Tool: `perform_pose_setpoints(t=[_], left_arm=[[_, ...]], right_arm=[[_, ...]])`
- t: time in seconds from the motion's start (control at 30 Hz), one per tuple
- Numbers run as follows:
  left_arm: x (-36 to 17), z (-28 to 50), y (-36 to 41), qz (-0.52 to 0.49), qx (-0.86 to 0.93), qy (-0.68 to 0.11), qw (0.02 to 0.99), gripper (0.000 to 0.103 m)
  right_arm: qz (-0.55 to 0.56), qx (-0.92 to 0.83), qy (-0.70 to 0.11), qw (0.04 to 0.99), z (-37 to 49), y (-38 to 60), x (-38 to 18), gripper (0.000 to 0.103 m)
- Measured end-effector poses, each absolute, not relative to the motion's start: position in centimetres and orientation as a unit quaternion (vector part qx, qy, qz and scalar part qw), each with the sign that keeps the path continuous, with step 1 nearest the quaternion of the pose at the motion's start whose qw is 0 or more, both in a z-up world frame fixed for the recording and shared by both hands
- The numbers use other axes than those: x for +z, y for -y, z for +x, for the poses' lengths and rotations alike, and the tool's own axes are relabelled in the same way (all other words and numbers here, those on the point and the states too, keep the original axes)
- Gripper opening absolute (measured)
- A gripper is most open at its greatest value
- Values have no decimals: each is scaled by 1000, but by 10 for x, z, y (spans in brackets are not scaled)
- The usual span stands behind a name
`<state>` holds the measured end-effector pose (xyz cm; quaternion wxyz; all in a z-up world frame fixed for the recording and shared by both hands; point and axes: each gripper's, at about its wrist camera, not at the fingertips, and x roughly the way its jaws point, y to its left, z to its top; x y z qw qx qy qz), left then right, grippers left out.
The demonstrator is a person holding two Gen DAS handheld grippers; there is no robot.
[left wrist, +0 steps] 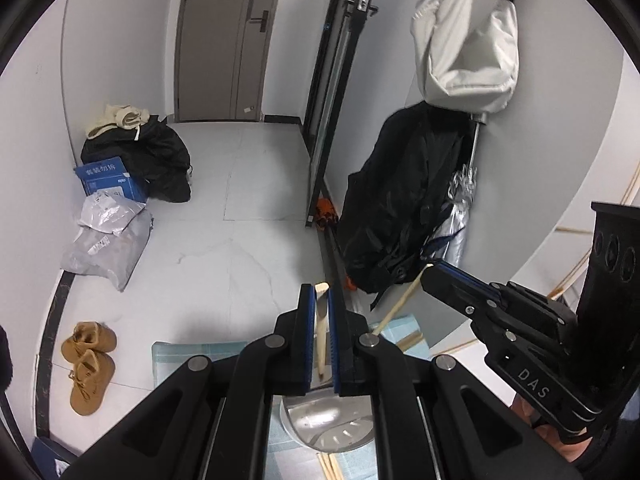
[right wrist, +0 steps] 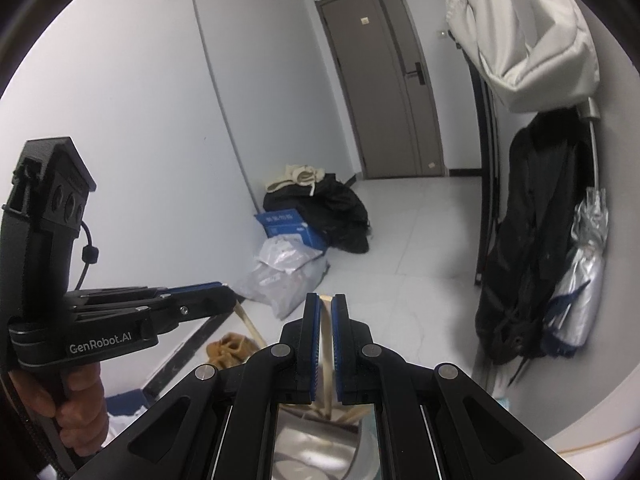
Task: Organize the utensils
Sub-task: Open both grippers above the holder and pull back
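Above metal holder [left wrist: 328, 420], both tongs angled down, L tongs [left wrist: 320, 300] + R tongs [right wrist: 327, 304] clamping chopsticks [left wrist: 320, 336]

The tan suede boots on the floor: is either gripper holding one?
No. The tan suede boots lie on the floor, while the left gripper clamps a pale wooden stick.

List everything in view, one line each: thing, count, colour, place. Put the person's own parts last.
chopsticks: one in each gripper, pale wood, clamped between the jaws
metal holder: one, silver, below the grippers
loose chopsticks: several, pale wood, on the blue mat
door: one, grey-brown, far end
boots: two, tan, on the floor at left
blue box: one, by the black clothes
left gripper: black, shut on a chopstick
right gripper: black, shut on a chopstick
hand: one, on the left gripper's handle
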<state>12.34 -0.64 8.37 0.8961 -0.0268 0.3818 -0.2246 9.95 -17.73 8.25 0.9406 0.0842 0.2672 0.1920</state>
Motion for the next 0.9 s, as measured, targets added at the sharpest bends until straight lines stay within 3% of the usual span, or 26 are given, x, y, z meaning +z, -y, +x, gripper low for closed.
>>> perform_pose_setpoints(t=[0.43, 0.6, 0.67, 0.77, 0.9], left_arm=[[74, 107, 10, -20, -226, -399, 888, 6], [78, 95, 10, -20, -216, -394, 893, 24], [80, 89, 5, -27, -205, -387, 899, 39], [83, 81, -2, -41, -192, -376, 906, 49], [88, 65, -6, -41, -176, -365, 913, 52]], right_arm=[[106, 202, -299, 927, 83, 182, 54, 8], [103, 198, -290, 931, 69, 185, 63, 8], [109, 194, -284, 933, 61, 189, 69, 9], [113, 181, -272, 938, 46, 197, 78, 19], [112, 174, -256, 944, 25, 201, 89, 32]])
